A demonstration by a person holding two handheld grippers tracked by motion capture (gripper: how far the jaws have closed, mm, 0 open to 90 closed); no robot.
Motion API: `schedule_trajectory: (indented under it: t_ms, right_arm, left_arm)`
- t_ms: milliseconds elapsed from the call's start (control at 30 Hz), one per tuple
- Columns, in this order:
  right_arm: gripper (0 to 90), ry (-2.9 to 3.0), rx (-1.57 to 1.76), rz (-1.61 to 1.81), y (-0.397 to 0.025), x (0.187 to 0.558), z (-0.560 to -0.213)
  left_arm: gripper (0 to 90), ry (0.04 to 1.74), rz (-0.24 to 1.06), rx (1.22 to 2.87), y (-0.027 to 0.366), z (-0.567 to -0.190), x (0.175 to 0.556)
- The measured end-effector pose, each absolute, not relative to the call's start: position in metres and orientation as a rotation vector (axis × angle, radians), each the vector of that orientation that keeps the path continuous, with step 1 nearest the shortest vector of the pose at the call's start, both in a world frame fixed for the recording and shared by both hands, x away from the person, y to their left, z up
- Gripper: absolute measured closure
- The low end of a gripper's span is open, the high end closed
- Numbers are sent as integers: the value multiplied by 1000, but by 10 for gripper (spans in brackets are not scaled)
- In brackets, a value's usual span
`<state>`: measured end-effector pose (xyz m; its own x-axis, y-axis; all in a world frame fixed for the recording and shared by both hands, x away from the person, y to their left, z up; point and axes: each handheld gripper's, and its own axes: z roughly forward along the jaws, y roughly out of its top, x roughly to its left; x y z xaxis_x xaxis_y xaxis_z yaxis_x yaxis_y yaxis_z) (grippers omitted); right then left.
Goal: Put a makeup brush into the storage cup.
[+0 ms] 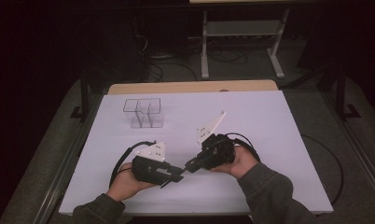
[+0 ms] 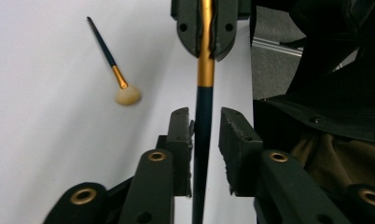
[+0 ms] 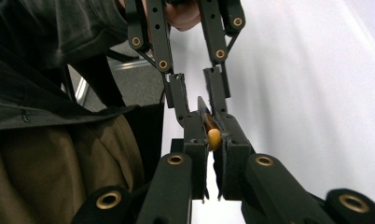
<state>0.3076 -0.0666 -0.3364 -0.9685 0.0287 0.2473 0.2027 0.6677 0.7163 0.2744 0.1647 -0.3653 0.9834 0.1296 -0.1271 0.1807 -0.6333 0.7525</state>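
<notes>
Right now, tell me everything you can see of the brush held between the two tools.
The held brush is a slim makeup-type brush: dark blue handle, gold metallic ferrule, a tan tip just visible in the right gripper view. It is lifted off the white table, spanning both tools. The right tool is shut on its ferrule end. The left tool has its jaws open either side of the handle, near it; contact is unclear.
</notes>
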Motion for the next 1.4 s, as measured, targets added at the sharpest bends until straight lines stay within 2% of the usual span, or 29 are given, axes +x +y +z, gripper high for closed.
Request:
schedule_trajectory:
  t_ms: [100,200,367,433,500,533,600,733,1400]
  right_arm:
    - [834,-2674,-173,-1185,-64,308,-336]
    - [834,-2673,-160,-1174,-62,307,-336]
    - [830,-2683,-160,-1183,-63,306,-336]
    - [805,-2681,-171,-1204,-64,306,-335]
    - [703,-2692,-201,-1239,-66,305,-334]
    - [703,-2692,-201,-1239,-66,305,-334]
    - [633,-2675,-258,-1262,-73,305,-334]
    - [578,-2665,-286,-1307,-83,305,-338]
    - [483,-2689,-446,-1359,-121,303,-358]
  left_arm:
    - [759,228,-88,2259,163,-365,274]
    - [818,222,-76,2273,162,-365,273]
    - [828,227,-77,2264,162,-366,274]
    - [830,233,-81,2256,162,-366,274]
    - [831,232,-92,2247,163,-365,275]
    - [831,229,-88,2248,163,-366,275]
    - [832,231,-88,2245,165,-366,275]
    - [832,249,-95,2221,170,-367,276]
    - [832,309,-63,2173,181,-365,283]
